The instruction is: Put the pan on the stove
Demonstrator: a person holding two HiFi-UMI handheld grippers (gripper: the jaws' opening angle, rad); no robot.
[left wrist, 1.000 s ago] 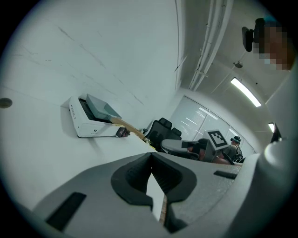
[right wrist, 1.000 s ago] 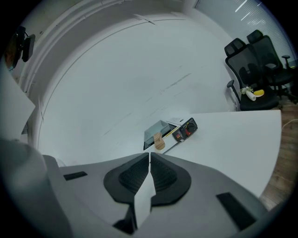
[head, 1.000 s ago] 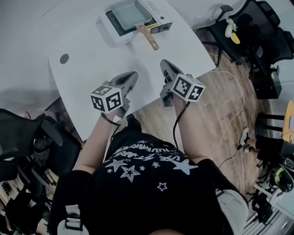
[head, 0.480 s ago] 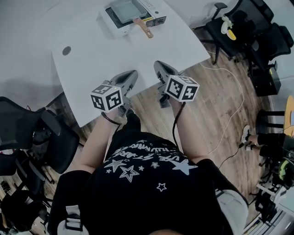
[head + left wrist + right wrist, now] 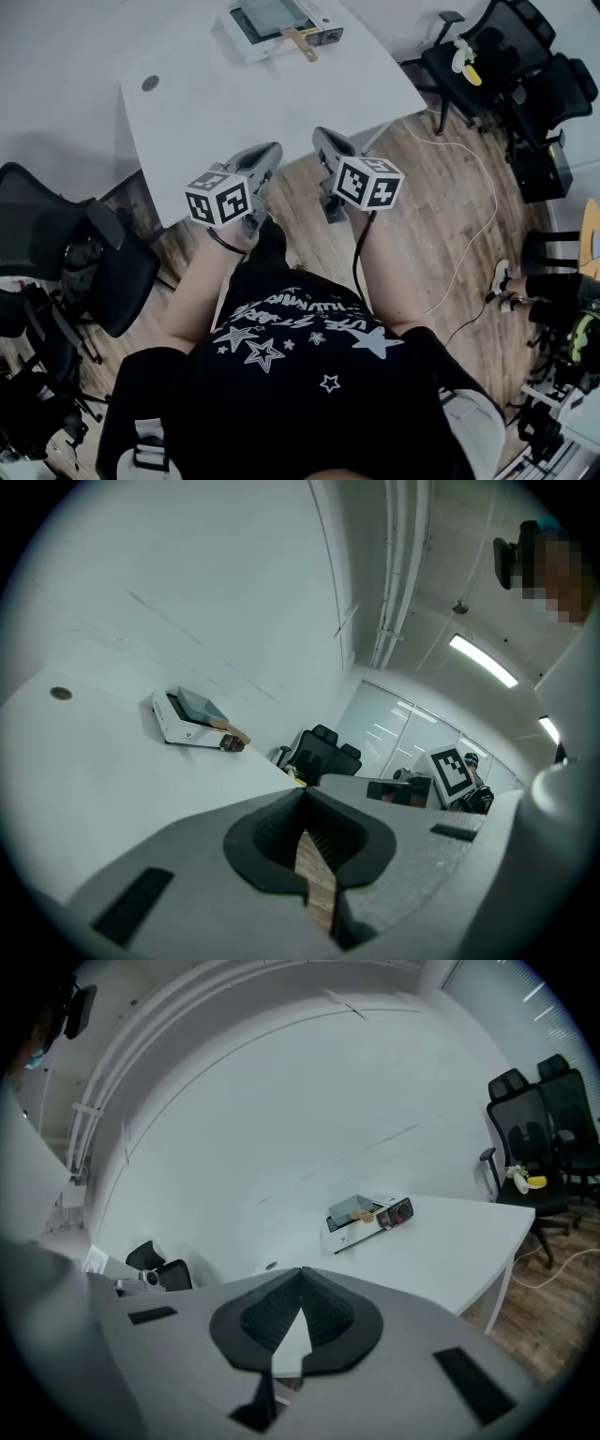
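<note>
Pan (image 5: 270,16) is sitting on the stove (image 5: 246,43), at the far end of the white table (image 5: 234,103). It's a shallow, squarish grey metal pan with a flat wooden handle (image 5: 302,43). The stove is a low white box with rounded corners and a dark control strip on one side.

The pan's long axis is running diagonally across the table. The handle is pointing back toward the person's right and sticking out over the stove's control side. From the right gripper view, the pan (image 5: 352,1207) is lying flat on the stove (image 5: 349,1232) with the handle toward the red knob.

The tabletop is smooth and matte, with rounded corners and a round grommet hole (image 5: 150,82). The floor (image 5: 422,216) is wood plank, with a thin cable (image 5: 473,234) trailing across it. Black mesh chairs (image 5: 56,262) are standing at both sides.

Both bare forearms are reaching forward from the waist, with the grippers side by side and level. Their tips are just over the table's near edge, well apart from the stove.

Left gripper (image 5: 270,152) is pinched fully together, holding nothing. In its own view the ribbed black pads (image 5: 281,841) are meeting at the tip. Right gripper (image 5: 322,137) is likewise closed tight and empty, aimed at the stove.
</note>
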